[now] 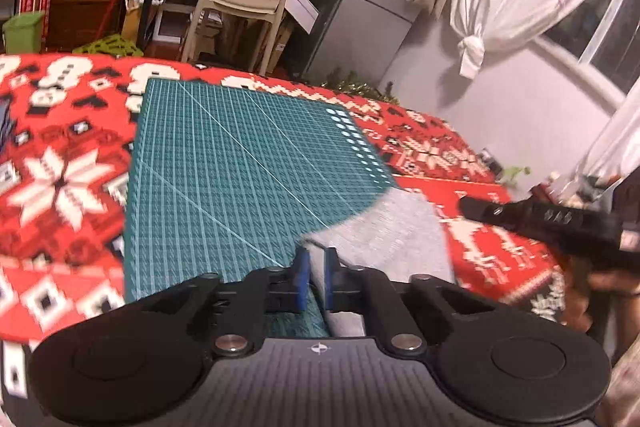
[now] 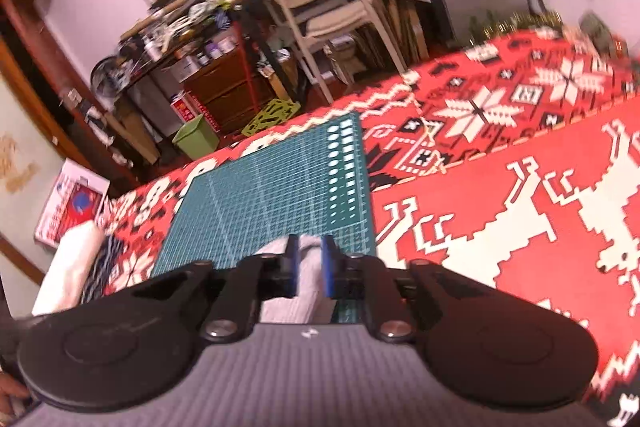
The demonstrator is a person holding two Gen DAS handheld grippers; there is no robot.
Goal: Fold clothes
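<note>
Now the grey cloth lies on the near right part of the green cutting mat, which sits on the red patterned blanket. Both grippers are nearly closed with grey fabric between the blue pads: the left gripper pinches its left edge, the right gripper its other edge. From either pair of jaws the cloth runs sideways toward the other hand, so I judge the fold goes forward across the mat
</note>
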